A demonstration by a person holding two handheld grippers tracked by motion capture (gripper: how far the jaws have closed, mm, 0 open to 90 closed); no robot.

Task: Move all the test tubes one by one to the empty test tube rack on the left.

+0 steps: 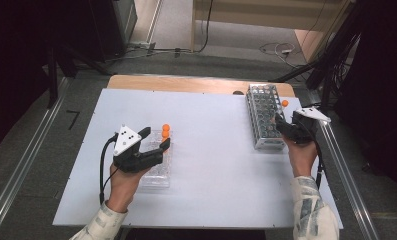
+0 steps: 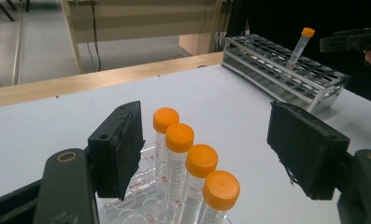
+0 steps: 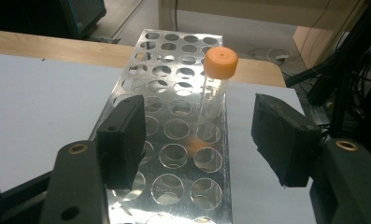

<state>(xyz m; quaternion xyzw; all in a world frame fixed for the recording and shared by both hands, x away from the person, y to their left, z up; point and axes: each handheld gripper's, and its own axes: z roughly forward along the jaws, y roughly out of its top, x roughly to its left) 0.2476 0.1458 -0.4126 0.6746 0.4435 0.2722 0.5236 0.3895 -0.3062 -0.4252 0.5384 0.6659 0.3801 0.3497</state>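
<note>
White tabletop (image 1: 211,150) betw. clear plastic rack (image 1: 156,172) & perforated metal rack (image 1: 264,117): open passage; orange-capped tube (image 3: 214,88) obstructs metal rack's right edge.

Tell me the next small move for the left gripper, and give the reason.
Probably ease the left gripper down and forward, then close on the nearest orange-capped tube. Its jaws stand open on either side of the row of four tubes in the clear rack without touching any, while one tube already stands in the metal rack in front of the open right gripper.

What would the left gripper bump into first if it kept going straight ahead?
Probably the orange-capped tubes in the clear rack. They stand right between the open left gripper, just ahead of it, though exact depth is hard to judge.
</note>
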